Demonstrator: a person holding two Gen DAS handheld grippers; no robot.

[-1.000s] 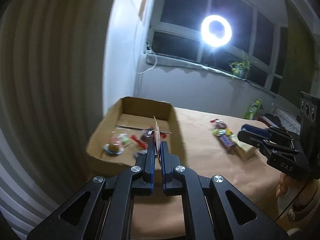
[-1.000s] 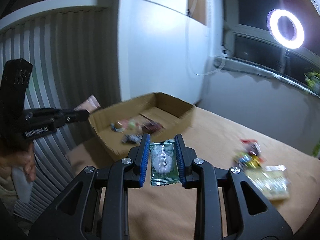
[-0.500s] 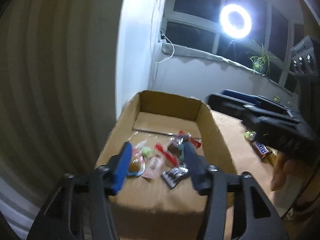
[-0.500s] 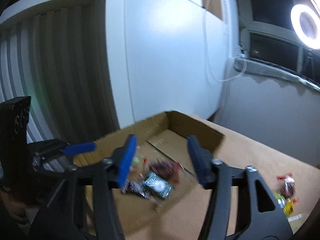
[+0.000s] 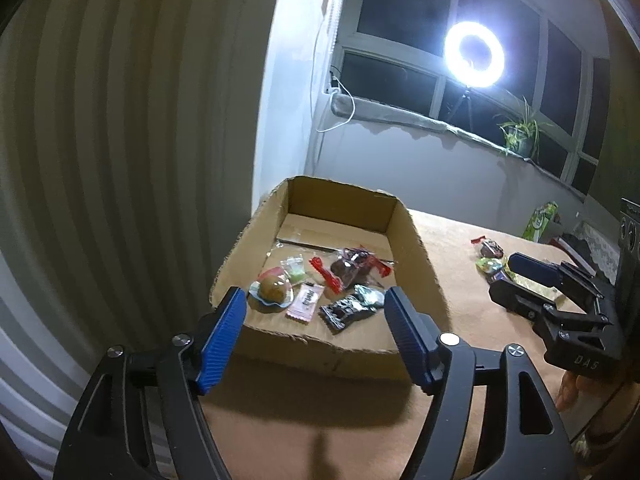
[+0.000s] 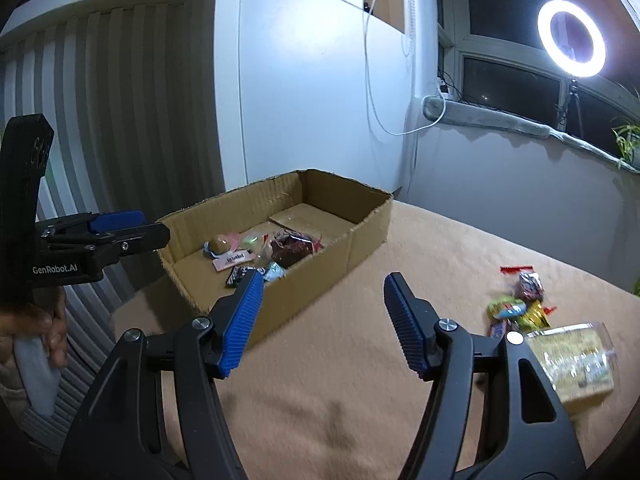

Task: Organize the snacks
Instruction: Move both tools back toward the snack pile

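now that both sets of fingers are spreading apart with nothing between them, the two snacks they carried a second ago lie in the cardboard box (image 5: pixel 404 220): the pink wafer packet (image 5: pixel 306 300) from the left gripper (image 5: pixel 316 332) and the green packet (image 5: pixel 370 295) from the right gripper (image 6: pixel 322 318) sit near the box's front wall, among the dark-wrapped sweets. that makes two more sorted, to my eye, and both hands free for another trip.

the loose snacks (image 6: pixel 520 304) still wait on the tan surface (image 6: pixel 340 380), well apart from the box, with a clear tub (image 6: pixel 572 364) just beside them, partly behind the right gripper's frame.

the box stands close to the white wall and the ribbed panel, so there's no working room on that far side. the open stretch of surface between box and pile looks like the easy lane. the box's walls are low, though its right-hand wall stands between that pile and the inside, so a carried snack would want lifting over it.
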